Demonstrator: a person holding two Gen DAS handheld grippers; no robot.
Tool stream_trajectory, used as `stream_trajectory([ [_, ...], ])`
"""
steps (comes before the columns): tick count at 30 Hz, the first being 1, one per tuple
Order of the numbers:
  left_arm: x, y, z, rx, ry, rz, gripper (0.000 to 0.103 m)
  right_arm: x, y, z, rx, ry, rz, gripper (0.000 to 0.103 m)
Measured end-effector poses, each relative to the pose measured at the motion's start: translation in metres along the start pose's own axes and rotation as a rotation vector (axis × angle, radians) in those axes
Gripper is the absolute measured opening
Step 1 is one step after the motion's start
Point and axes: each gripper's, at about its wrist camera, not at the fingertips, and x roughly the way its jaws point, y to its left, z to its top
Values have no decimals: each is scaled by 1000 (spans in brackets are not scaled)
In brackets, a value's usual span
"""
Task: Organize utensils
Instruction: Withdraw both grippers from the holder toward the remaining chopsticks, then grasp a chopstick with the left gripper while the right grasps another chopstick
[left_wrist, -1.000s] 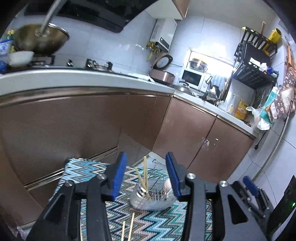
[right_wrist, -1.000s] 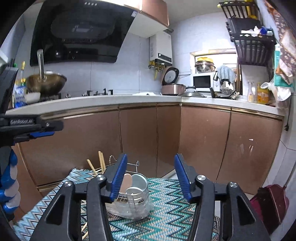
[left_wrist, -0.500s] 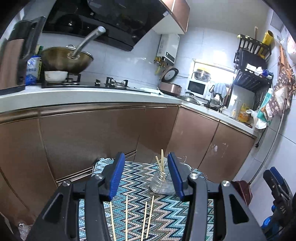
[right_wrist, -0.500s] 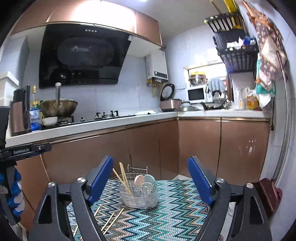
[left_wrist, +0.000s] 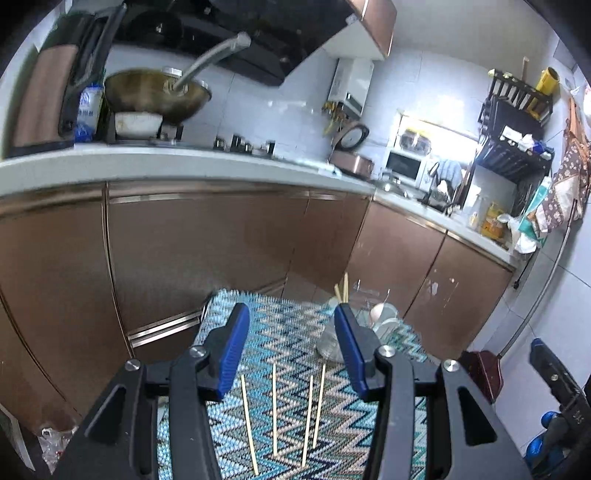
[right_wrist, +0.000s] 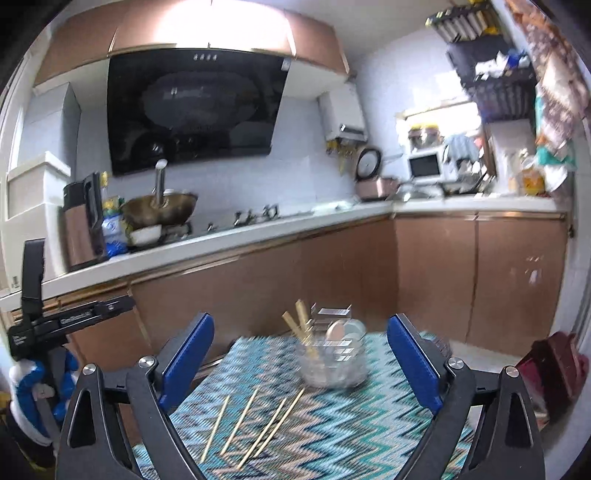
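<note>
Both your tools gape empty, the left tool (left_wrist: 291, 347) and the right tool (right_wrist: 301, 354); four chopsticks (right_wrist: 255, 421) lie at 6 o'clock of the basket (right_wrist: 332, 362).

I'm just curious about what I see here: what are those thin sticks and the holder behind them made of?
The sticks look like bare wood or bamboo: pale tan, matte, thin and straight. The holder looks like shiny metal wire, judging by its silvery glints and open bars, though blur leaves that unsure. The mat under them looks woven, with a zigzag pattern.
</note>
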Motion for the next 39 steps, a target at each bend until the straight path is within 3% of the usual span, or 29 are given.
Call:
stream_trajectory([
  [3, 28, 4, -8, 11, 98, -8, 46, 23, 3, -11, 11, 96, 19, 72],
  [7, 72, 6, -24, 28, 234, -18, 46, 68, 7, -35, 21, 244, 45, 58],
  [15, 184, 17, -61, 10, 513, -28, 45, 196, 3, -98, 104, 577, 103, 31],
  [21, 250, 24, -82, -6, 667, -29, 44, 275, -3, -133, 131, 720, 69, 26],
  [26, 289, 29, -95, -5, 752, -23, 34, 319, -3, -153, 107, 785, 5, 25],
  [31, 312, 27, -103, 6, 799, -14, 32, 341, -7, -164, 97, 815, -35, 24],
  [39, 334, 23, -113, 26, 866, -1, 17, 360, -8, -170, 79, 830, -49, 20],
])
